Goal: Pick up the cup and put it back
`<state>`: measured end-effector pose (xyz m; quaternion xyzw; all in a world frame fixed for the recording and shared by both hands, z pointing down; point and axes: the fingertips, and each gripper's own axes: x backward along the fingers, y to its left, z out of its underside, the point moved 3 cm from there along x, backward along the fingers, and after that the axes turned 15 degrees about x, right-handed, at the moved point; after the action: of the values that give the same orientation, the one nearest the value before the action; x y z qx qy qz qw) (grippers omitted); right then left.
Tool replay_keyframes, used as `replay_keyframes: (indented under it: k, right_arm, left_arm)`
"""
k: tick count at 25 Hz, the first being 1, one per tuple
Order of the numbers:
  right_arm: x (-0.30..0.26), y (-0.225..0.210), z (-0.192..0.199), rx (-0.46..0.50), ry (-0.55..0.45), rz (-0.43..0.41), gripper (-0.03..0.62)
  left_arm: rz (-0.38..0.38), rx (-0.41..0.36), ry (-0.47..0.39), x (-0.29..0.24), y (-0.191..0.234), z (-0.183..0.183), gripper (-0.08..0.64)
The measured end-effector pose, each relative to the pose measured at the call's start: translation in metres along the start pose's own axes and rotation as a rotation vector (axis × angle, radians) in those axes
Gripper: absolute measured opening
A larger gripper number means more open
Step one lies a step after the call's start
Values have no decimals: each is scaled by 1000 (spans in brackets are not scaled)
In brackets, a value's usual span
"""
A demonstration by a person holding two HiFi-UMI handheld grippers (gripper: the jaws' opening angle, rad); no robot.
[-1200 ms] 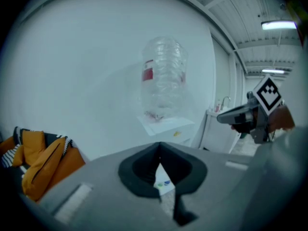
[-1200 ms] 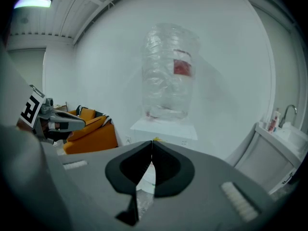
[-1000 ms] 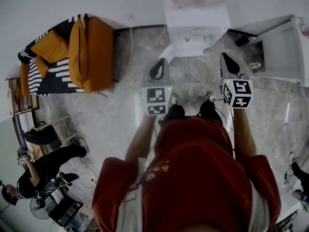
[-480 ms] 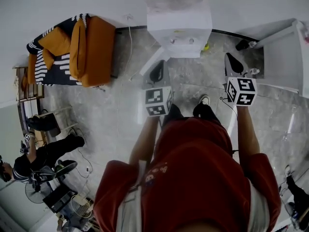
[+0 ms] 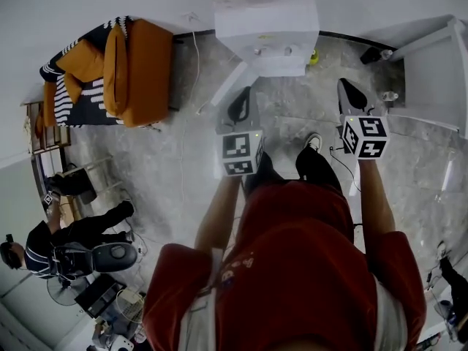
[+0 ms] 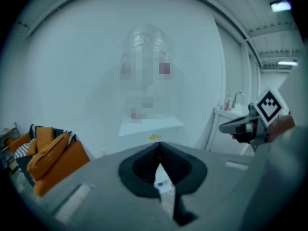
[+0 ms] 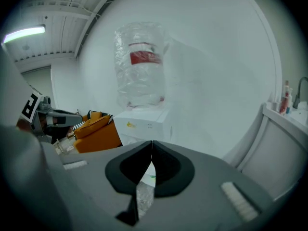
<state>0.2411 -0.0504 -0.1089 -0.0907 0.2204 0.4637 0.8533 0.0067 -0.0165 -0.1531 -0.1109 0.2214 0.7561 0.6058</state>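
No cup shows in any view. My left gripper [image 5: 238, 110] is held out at waist height over the marble floor, jaws shut with nothing between them; its tips [image 6: 160, 149] point at a white water dispenser [image 6: 151, 128]. My right gripper [image 5: 352, 96] is level with it to the right, also shut and empty, its tips [image 7: 152, 146] aimed at the same dispenser [image 7: 144, 124]. A clear water bottle [image 7: 140, 64] with a red label stands on top. The dispenser [image 5: 267, 31] is straight ahead, a short step from the person's feet.
An orange sofa [image 5: 135, 79] with a striped throw stands at the left. A white counter [image 5: 435, 75] with a sink is at the right. A small yellow-green object [image 5: 313, 58] lies beside the dispenser's base. A seated person [image 5: 66, 240] and a fan are behind at the lower left.
The person has shifted, so the dispenser sits more to the left in the head view. Both grippers stay shut and level, and have drifted slightly with the body.
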Motion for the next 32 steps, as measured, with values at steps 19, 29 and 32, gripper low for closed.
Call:
replay_keyframes:
  k: [19, 29, 32]
  right_arm:
    - [-90, 79, 109, 32, 84, -68, 0]
    - [-187, 130, 233, 82, 46, -24, 1]
    - [-228, 135, 288, 92, 29, 11, 0]
  left_arm:
    - [132, 0, 90, -64, 72, 136, 0]
    - [215, -150, 69, -147, 149, 281, 0]
    - [200, -149, 37, -181, 168, 335, 0]
